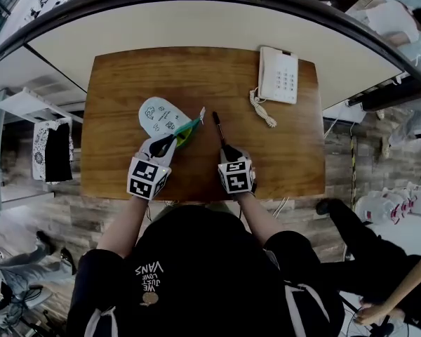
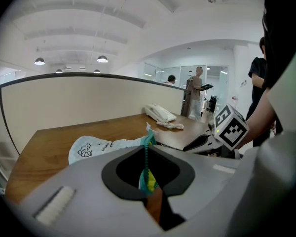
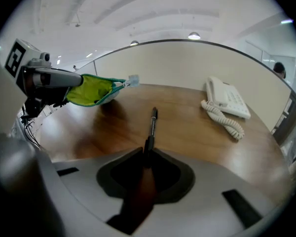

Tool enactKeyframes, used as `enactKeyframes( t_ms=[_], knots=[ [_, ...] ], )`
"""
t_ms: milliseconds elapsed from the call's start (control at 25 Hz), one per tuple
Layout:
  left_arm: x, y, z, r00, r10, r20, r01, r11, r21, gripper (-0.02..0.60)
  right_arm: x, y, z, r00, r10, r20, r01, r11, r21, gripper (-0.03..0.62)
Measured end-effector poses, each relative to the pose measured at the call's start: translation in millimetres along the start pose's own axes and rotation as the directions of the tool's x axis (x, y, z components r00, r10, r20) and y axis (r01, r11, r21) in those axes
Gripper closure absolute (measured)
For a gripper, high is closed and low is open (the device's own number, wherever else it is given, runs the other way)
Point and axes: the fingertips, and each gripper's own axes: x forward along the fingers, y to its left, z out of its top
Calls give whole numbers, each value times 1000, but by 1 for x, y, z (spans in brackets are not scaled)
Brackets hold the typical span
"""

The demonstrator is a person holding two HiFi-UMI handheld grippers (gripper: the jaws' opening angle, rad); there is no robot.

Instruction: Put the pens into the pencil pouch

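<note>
Your right gripper (image 1: 228,150) has its jaws clenched on only the tail of the black pen (image 1: 218,127), over the counter (image 1: 126,76), so it may pivot and miss the narrow mouth of the pencil pouch (image 1: 158,116), which your left gripper (image 1: 170,144) jaws grasp by its zipper edge.

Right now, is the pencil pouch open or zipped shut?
Open. The right gripper view shows the pencil pouch gaping at the mouth, yellow-green lining exposed, with the left tool pinching its zipper edge.
</note>
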Motion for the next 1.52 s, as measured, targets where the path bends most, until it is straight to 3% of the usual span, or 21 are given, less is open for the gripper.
enactKeyframes(
  t_ms=[400,960,1520],
  knots=[
    [1,-1,1,1000,-12,1,12,1000,4,552,-34,10,18,998,27,55,-29,999,38,531],
    [12,-1,11,999,-44,25,44,999,4,552,-89,59,40,979,120,164,-128,991,43,531],
    [10,-8,14,995,-96,40,94,995,45,552,-68,100,48,969,245,28,-239,960,-149,531]
  ],
)
